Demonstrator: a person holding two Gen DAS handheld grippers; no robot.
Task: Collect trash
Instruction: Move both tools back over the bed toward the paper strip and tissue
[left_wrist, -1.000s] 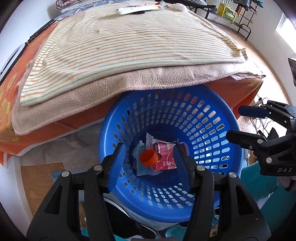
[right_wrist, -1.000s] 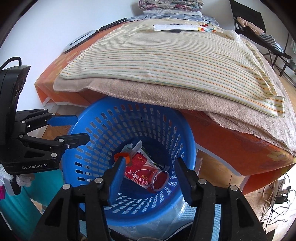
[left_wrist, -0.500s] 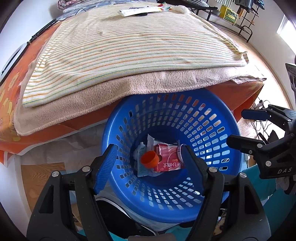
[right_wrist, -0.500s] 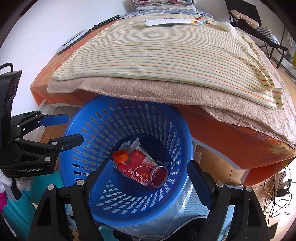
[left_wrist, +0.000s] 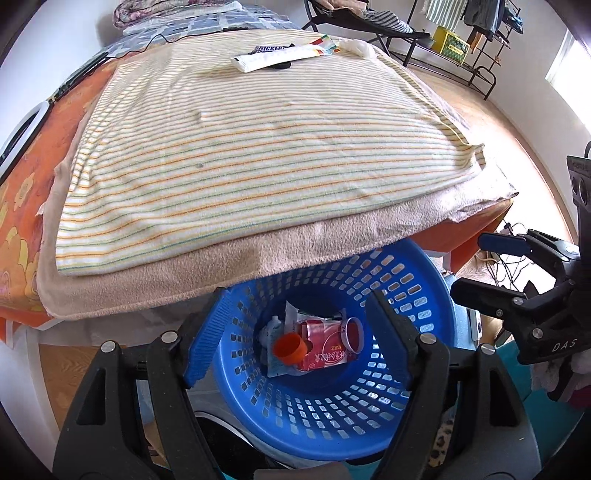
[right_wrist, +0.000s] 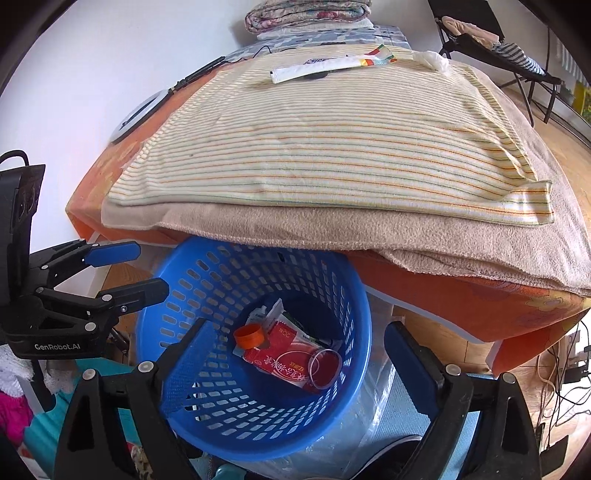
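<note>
Basket (left_wrist: 424, 302): blue, holds orange cap (left_wrist: 290, 347), red carton (left_wrist: 325, 350), clear ring (left_wrist: 354, 329).
Left gripper (left_wrist: 295, 332): fingers spread, empty.
Right gripper (right_wrist: 295, 365): fingers opening, empty.

A bed (left_wrist: 22, 206) in an orange flowered sheet fills the room, a beige blanket (left_wrist: 332, 243) and a striped towel (left_wrist: 258, 147) spread over it. White walls (right_wrist: 92, 74), wooden floor (left_wrist: 517, 122), a black folding chair (right_wrist: 491, 40), bright window (left_wrist: 561, 62) daylight.
</note>
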